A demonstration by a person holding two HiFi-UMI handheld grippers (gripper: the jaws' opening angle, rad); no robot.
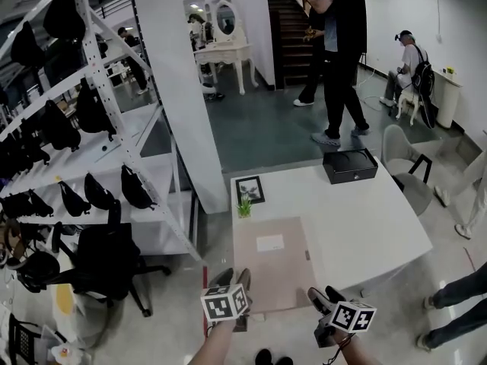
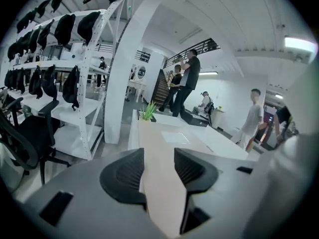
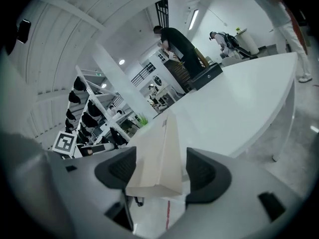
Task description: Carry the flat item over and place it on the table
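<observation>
Though on table [image 1: 365, 226], box [image 1: 270, 268] edge inside left hand-held gripper [image 1: 233, 278]

No writing is legible anywhere; the white label [image 1: 270, 242] on the flat box [image 1: 274, 280] is too small to read.

left tool [image 2: 158, 156] | jaws clamped on flat beige panel [image 2: 162, 133] | far end on white table [image 2: 224, 146] by plant [image 2: 148, 111]

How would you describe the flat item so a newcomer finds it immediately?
Find the white table. At its near left lies a flat beige box, in front of a small green plant and framed picture. It alone is broad, thin, with a white label.
</observation>
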